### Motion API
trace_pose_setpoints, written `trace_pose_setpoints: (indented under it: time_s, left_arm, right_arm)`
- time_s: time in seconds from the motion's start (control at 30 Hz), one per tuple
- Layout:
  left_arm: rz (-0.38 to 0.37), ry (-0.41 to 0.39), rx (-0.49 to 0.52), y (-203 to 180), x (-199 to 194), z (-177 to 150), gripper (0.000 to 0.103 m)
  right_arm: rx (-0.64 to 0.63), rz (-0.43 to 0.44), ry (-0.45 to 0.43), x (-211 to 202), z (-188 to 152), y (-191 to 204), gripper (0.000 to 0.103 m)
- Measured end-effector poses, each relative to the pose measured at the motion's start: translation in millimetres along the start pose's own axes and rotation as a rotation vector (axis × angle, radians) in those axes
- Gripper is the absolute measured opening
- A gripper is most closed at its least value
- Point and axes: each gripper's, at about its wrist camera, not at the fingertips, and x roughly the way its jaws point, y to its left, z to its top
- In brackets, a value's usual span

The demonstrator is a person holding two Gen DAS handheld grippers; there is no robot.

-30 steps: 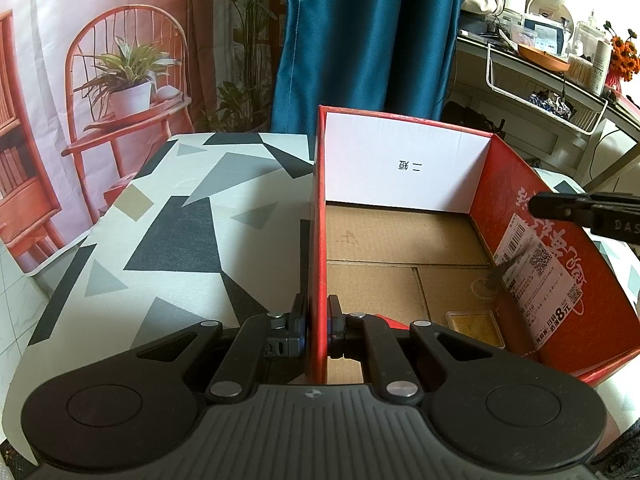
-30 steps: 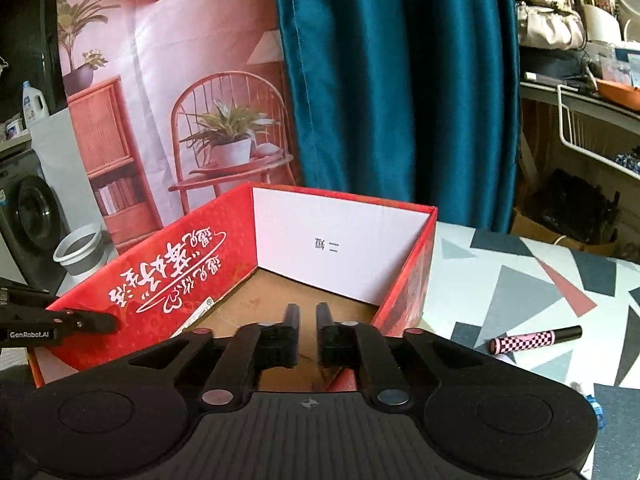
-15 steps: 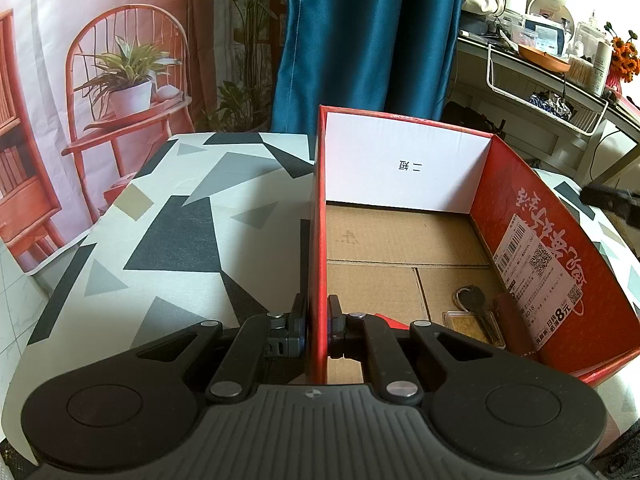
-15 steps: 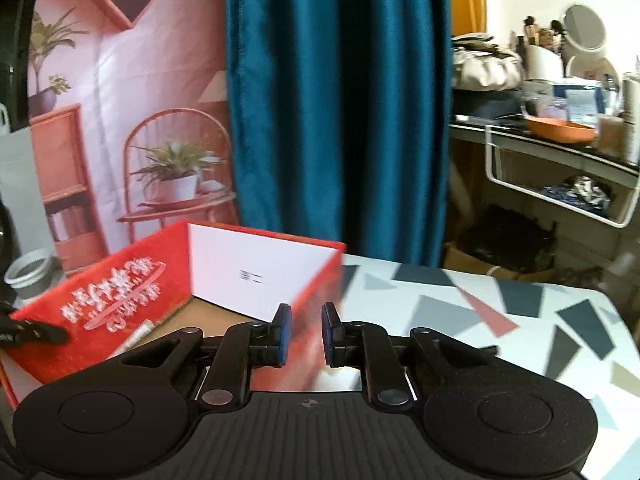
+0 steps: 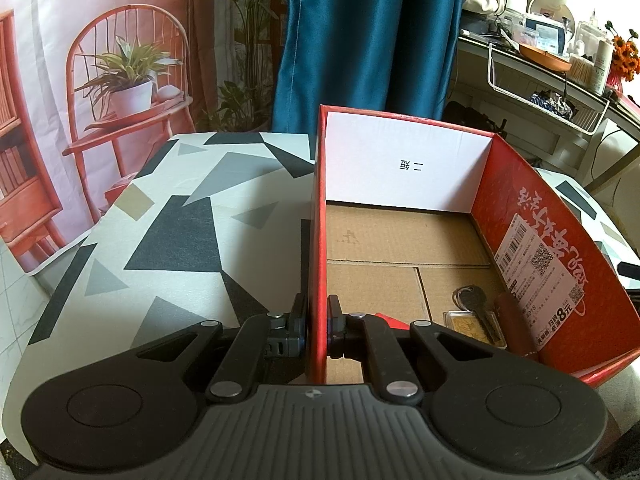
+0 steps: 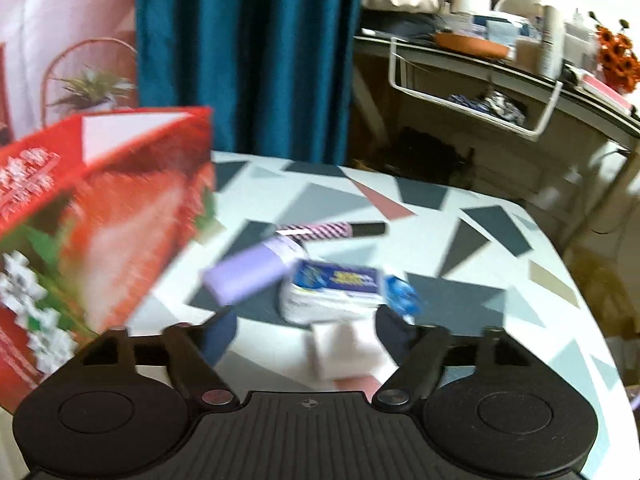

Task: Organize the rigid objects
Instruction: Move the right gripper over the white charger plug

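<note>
With my left gripper (image 5: 318,322) clamped on the red box's (image 5: 400,236) near wall to steady it, I bring my right gripper (image 6: 304,330), its jaws just opened wide and empty, squarely over what seems a blue-and-white packet (image 6: 340,290) mid-tabletop.

Daylight enters from the far right, glaring there. The left wrist view is sharp; the right wrist view is motion-blurred, both edge-bowed.
</note>
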Motion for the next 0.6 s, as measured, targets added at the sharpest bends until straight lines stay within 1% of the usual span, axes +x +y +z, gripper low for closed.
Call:
trace_pose_setpoints:
  time_s: [0.03,0.07,0.1,0.17,0.27,0.33,0.37,0.5,0.6]
  left_arm:
    - [0.001,0.000,0.000,0,0,0,0.010]
    - [0.000,0.000,0.000,1,0,0,0.010]
    - [0.000,0.000,0.000,0,0,0,0.010]
    - [0.001,0.000,0.001,0,0,0,0.010]
    - [0.004,0.000,0.003,-1,0,0,0.010]
    - [0.005,0.000,0.002,0,0,0,0.010]
    - [0.005,0.000,0.003,-1,0,0,0.010]
    - [0.006,0.000,0.003,-1,0,-1,0.010]
    - [0.006,-0.001,0.001,-2,0,-1,0.010]
  right_arm:
    - [-0.004,-0.010,0.001,2,-2,-2,0.093]
    - [-0.009,-0.024,-0.002,5,-4,-5,0.102]
    - [-0.012,-0.037,-0.005,8,-7,-8,0.102]
    - [-0.003,-0.046,0.018,18,-9,-16,0.102]
    - [0.010,-0.032,0.045,32,-11,-22,0.097]
    - [0.002,-0.040,0.054,37,-14,-20,0.083]
    - [-0.006,-0.049,0.057,39,-16,-18,0.080]
    - [-0.017,-0.066,0.028,36,-22,-14,0.076]
    - [-0.017,-0.066,0.022,35,-22,-15,0.074]
